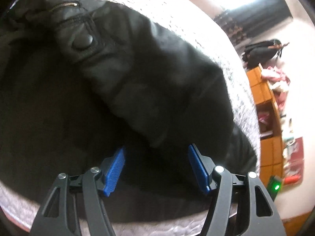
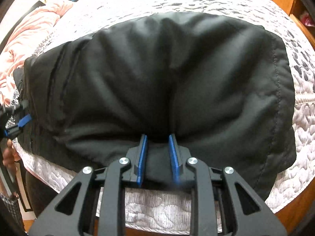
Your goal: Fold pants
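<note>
In the right wrist view, nearest the camera, the right tongs (image 2: 157,147) point steeply down at the near edge of a pair of black pants (image 2: 167,78). The jaws stand narrow and a gathered ridge of the black cloth sits pinched between the blue pads (image 2: 142,157); creases fan outward from that pinch, which suggests a firm hold. The pants lie bunched across a grey-and-white quilted bed (image 2: 303,133), near its front edge, with a stitched hem running down the right side.

In the left wrist view, the left tongs (image 1: 155,153) hover over the same dark cloth with jaws well apart and nothing between the pads (image 1: 116,167). The picture is blurred. Beyond them lie a snap button (image 1: 84,41) and a brass zipper (image 1: 67,5), so this is the waist end.

The step in hand appears to be gathering the garment for a fold. To do it well, the left tongs likely need to take the waistband at an edge through both layers before either hand lifts, and the right should keep its pinch low and taut so the fabric does not slump.

Farther off, beside the bed, an orange wooden shelf unit (image 1: 265,118) has open compartments holding pink and red items too blurred to name. A pink blanket (image 2: 25,39) lies at the far left of the bed.
</note>
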